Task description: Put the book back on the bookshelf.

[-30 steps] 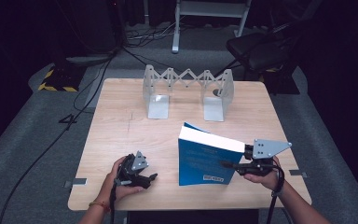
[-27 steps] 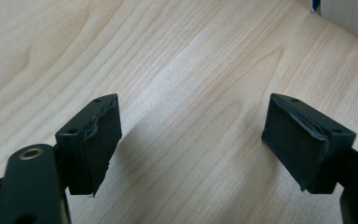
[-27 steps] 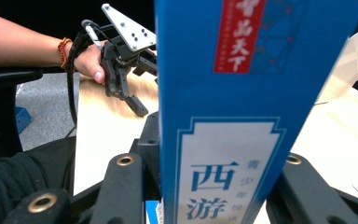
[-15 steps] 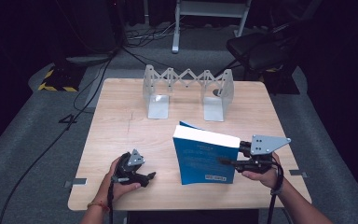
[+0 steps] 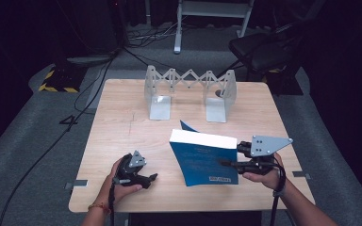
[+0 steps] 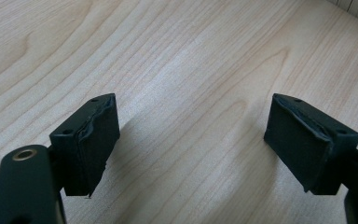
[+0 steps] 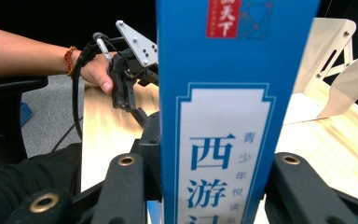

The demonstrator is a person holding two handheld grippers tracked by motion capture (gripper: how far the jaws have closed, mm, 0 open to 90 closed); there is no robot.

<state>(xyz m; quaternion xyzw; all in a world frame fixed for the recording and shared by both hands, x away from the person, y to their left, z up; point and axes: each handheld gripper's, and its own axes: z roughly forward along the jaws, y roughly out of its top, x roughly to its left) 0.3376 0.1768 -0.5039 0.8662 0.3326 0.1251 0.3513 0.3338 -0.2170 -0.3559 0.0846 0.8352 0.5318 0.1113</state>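
The right gripper [image 5: 227, 164] clamps the blue book [image 5: 202, 160] by its spine, tilted up off the near right of the table [image 5: 122, 127]. The left gripper [image 5: 152, 177] rests on the wood, jaws apart and empty. Best to raise the book steadily, keeping the spine square in the jaws, before heading for the metal bookends [image 5: 189, 94].

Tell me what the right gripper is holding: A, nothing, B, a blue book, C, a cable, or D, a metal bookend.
B: the right gripper is closed on the spine of the blue book, tipped up off the table; the right gripper view shows the spine clamped between the fingers.
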